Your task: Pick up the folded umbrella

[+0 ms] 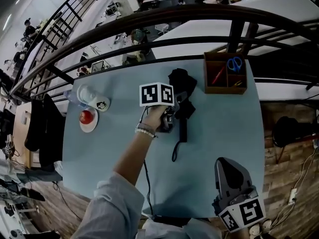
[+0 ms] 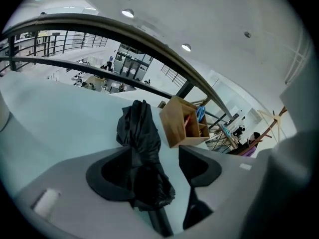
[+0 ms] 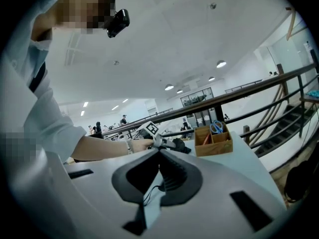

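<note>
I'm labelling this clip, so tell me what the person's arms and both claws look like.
The left claw and right claw are grey with black pads, each carrying a white cube of black square markers. A black cable trails from the left one. Left arm: pale sleeve, beaded bracelet.

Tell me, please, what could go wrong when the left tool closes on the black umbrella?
1. The left tool stands open around loose fabric of the umbrella, which lies off-centre toward one jaw; it might pinch only cloth and slip.
2. The strap trails on the table and could snag when lifted.
3. The wooden box stands close behind; a forward push might bump it.
</note>
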{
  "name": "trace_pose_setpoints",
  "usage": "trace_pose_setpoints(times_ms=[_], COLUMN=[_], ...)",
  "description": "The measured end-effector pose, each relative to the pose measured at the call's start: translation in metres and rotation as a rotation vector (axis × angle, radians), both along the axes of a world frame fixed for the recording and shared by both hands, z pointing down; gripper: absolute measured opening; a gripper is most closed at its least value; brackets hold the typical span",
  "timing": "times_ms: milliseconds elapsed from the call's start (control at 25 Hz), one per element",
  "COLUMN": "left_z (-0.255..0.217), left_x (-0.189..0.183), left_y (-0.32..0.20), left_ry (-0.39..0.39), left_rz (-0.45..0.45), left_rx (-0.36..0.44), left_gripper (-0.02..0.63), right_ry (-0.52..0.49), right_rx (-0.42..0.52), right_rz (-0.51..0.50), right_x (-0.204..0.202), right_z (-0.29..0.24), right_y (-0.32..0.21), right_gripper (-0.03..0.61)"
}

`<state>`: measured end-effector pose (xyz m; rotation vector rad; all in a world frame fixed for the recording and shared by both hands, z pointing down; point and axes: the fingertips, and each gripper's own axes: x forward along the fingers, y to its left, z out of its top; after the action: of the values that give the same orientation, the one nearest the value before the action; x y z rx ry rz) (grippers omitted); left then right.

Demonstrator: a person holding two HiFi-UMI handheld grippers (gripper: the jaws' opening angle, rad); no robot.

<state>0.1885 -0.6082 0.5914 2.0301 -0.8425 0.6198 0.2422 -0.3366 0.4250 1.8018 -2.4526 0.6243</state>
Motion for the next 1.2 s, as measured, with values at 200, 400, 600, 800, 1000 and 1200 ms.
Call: trace_pose_setpoints(times_ms=[200, 400, 600, 800, 1000, 1200], left_z=[0.023, 0.040, 0.061, 0.074, 0.076, 0.079], left_x=[0.005, 0.005, 0.009, 0.012, 0.016, 0.015], left_y=[-0.014, -0.021, -0.022, -0.024, -0.023, -0.029], left_ry=[-0.085, -0.207, -0.272, -0.334, -0.392, -0.398], left_rz=[0.030, 0.044, 0.053, 0.064, 0.069, 0.058], left_rx=[-0.039, -0.032, -0.075, -0.089, -0.077, -0.035], left_gripper=[0.281, 0.281, 0.295, 0.311, 0.316, 0.311], right_ry=[-0.010, -0.016, -0.029, -0.035, -0.036, -0.037], right_rx=[-0.026, -0.041, -0.048, -0.062, -0.081, -0.077], right_rz=[0.015, 0.029, 0.028, 0.033, 0.023, 0.014], right_x=[-0.004, -0.002, -0.003, 0.000, 0.002, -0.003], right_z=[0.001, 0.006, 0.010, 0.015, 0.020, 0.018], right_y=[-0.009, -0.011, -0.014, -0.015, -0.017, -0.019], right_gripper=[-0.002, -0.002, -0.002, -0.001, -0.001, -0.002])
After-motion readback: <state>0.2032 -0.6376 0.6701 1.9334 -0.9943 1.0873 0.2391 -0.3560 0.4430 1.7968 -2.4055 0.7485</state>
